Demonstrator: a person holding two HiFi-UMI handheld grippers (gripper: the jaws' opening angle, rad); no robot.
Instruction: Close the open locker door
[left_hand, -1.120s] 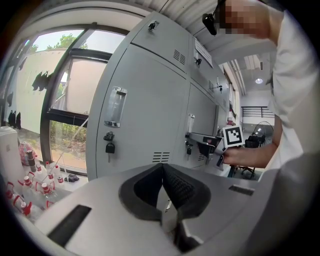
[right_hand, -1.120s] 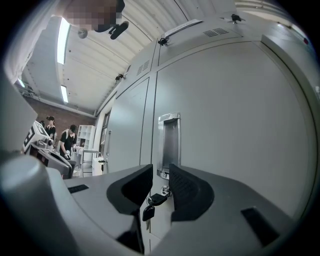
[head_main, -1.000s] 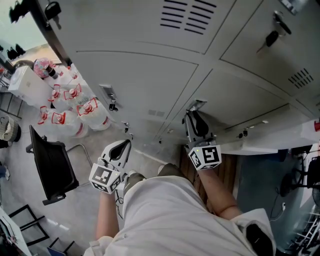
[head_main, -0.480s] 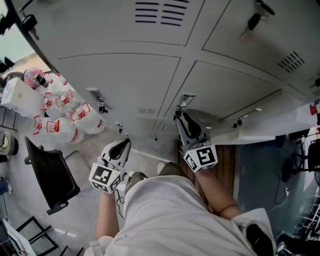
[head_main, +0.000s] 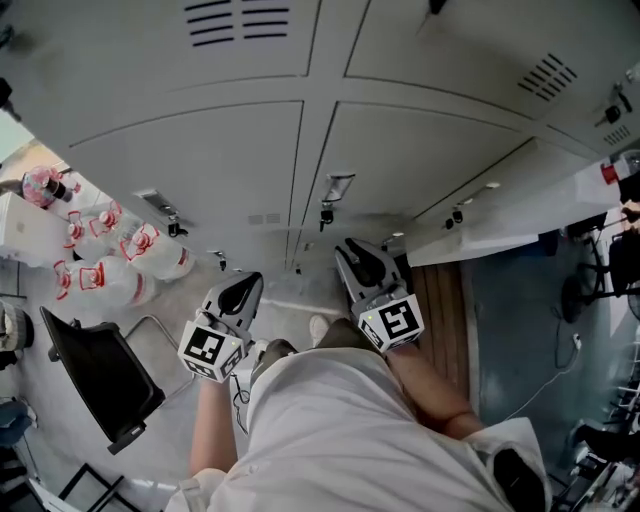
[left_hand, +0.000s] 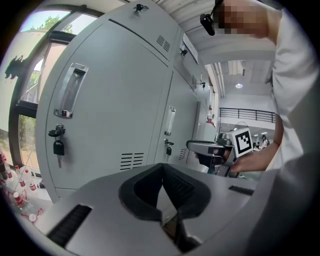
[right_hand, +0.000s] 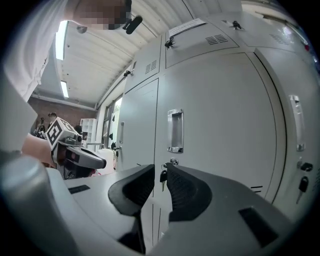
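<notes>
Locker door (right_hand: 220, 95) sits flush with its neighbours, judged closed. Right gripper (head_main: 352, 250) is clear of the handle (right_hand: 175, 130), its empty jaws narrowly apart and just been closing. Left gripper (head_main: 247, 286) idle, jaws together.

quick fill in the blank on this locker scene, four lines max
A ____ hangs from the lock under the silver recessed handle of the grey metal locker door.
The clear plastic bottles on the floor carry ____ labels.
The black chair stands on the ____ side of the person.
The left gripper has its jaws ____, with nothing between them.
Missing words: key; red; left; closed
</notes>
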